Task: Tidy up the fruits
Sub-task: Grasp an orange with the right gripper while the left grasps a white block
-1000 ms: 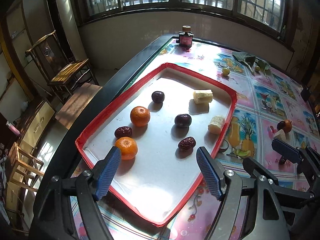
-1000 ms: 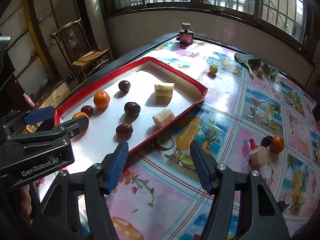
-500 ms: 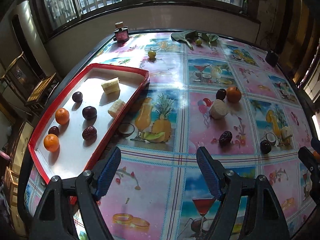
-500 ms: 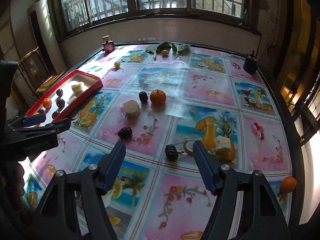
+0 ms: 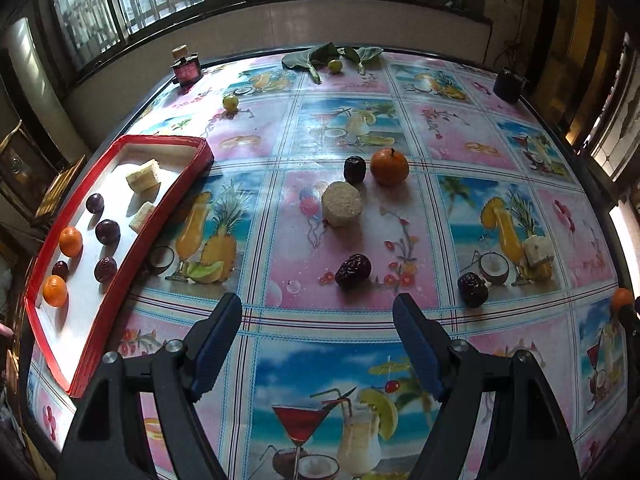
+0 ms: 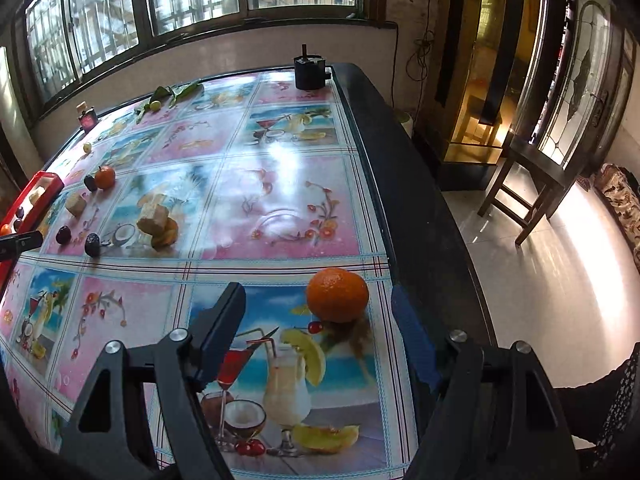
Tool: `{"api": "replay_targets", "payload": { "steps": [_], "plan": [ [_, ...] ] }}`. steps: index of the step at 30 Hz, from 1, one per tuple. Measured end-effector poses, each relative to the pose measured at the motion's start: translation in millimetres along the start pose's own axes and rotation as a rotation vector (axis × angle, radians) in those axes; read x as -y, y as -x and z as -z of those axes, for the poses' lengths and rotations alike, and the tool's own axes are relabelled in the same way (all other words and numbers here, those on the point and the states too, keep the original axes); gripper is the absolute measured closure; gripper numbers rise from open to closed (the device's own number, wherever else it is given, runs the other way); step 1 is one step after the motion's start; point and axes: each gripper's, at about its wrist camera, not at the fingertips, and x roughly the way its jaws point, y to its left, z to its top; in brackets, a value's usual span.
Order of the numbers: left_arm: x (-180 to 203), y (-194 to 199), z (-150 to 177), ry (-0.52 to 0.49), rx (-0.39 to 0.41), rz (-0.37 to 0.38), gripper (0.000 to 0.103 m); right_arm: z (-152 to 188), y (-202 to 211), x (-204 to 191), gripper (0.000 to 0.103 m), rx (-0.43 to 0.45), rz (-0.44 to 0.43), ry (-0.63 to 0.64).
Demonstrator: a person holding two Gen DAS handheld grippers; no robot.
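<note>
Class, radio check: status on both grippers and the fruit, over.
Left gripper open, empty, above a red date. Right gripper jaws opening, empty, orange just ahead near table edge. Nothing blocking.

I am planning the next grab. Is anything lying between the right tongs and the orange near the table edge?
No. In the right wrist view only bare printed tablecloth lies between the opening right tongs and the orange.

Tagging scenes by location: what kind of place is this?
Most likely a room in a home, not a lab: a table under a fruit-print oilcloth, barred windows behind it, a wooden stool on the tiled floor, and loose fruit beside a red tray.
</note>
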Motion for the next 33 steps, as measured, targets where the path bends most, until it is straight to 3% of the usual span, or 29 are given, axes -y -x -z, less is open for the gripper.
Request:
{"api": "replay_targets", "payload": {
  "steps": [3,6,8,9,15,22,33],
  "plan": [
    [6,0,-1,-0.014,0.004,-0.003,0.025,1,-7,2,0.028,-0.003,-0.012,0.001],
    [10,-2,-3,-0.024,0.008,-0.002,0.025,3,-16,5,0.044,-0.028,-0.04,0.004],
    [15,-3,-4,-0.025,0.004,0.018,0.025,4,-20,8,0.061,-0.043,-0.065,-0.013],
    [19,-3,-6,-0.028,0.009,0.027,0.025,4,-21,8,0.063,-0.044,-0.079,-0.024],
    [74,0,-18,-0.106,0.025,0.11,0.025,3,-23,-1,0.064,-0.038,-0.123,-0.007],
    [138,-23,-30,-0.126,-0.028,0.154,0.025,4,-29,0,0.064,-0.055,-0.132,-0.007],
    [154,-46,-35,-0.093,-0.092,0.177,0.021,0,-31,9,0.064,-0.057,-0.168,-0.042]
  ]
}}
